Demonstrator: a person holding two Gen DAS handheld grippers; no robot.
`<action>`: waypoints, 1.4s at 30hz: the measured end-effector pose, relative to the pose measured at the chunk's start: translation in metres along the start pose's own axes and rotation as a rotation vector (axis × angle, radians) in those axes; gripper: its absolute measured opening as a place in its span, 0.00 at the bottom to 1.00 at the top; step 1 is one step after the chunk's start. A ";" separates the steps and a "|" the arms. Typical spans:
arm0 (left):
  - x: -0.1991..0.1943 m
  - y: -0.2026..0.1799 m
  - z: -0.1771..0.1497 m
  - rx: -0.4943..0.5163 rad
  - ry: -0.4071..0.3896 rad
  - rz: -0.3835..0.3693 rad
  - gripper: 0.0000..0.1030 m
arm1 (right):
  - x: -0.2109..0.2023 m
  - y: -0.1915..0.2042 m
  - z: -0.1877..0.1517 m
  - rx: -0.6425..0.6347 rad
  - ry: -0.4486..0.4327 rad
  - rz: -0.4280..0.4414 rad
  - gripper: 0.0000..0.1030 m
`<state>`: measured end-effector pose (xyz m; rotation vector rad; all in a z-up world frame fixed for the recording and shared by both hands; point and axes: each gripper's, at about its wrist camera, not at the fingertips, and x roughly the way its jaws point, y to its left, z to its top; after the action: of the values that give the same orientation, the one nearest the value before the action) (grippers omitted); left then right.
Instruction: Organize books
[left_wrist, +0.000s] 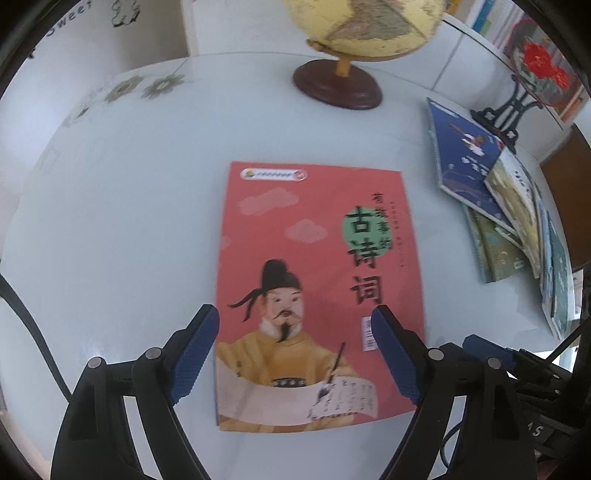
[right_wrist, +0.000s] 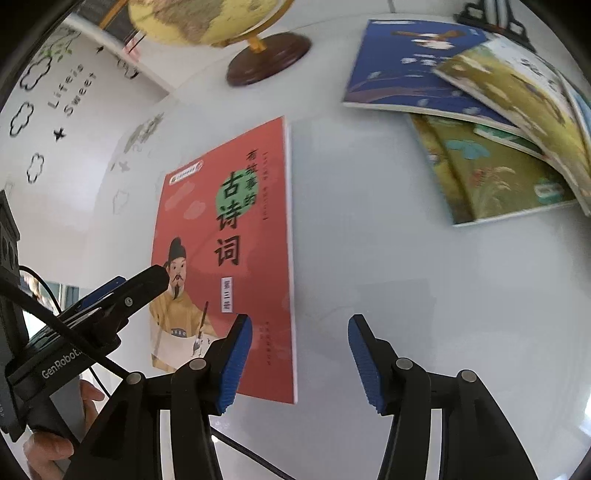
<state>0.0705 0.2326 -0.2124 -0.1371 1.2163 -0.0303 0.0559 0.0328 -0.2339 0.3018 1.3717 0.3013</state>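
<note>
the red book (left_wrist: 317, 295) lies flat on the white table (left_wrist: 129, 240), in front of the globe (left_wrist: 338, 83), with both grippers hanging over its near end, fingers apart and empty. left gripper (left_wrist: 295, 354) straddles it, right gripper (right_wrist: 301, 363) sits just off its edge. it looks freshly placed; next would be reaching for the messy pile (right_wrist: 480, 129) beside the globe.

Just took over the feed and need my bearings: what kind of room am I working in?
Probably a child's study or reading corner at home. A globe stands on the white table, illustrated children's books lie in a loose pile, and the wall carries cloud decals with a "Life is Sweet" sticker.
</note>
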 end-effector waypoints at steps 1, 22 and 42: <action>-0.001 -0.004 0.002 0.011 -0.003 -0.007 0.81 | -0.004 -0.005 0.000 0.013 -0.008 0.003 0.51; -0.022 -0.212 0.034 0.255 -0.051 -0.163 0.81 | -0.146 -0.176 -0.014 0.143 -0.300 -0.261 0.55; 0.036 -0.417 0.014 0.541 0.026 -0.275 0.80 | -0.173 -0.344 0.015 0.314 -0.271 -0.514 0.55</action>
<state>0.1168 -0.1835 -0.1902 0.1712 1.1691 -0.5968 0.0526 -0.3514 -0.2055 0.2281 1.1762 -0.3736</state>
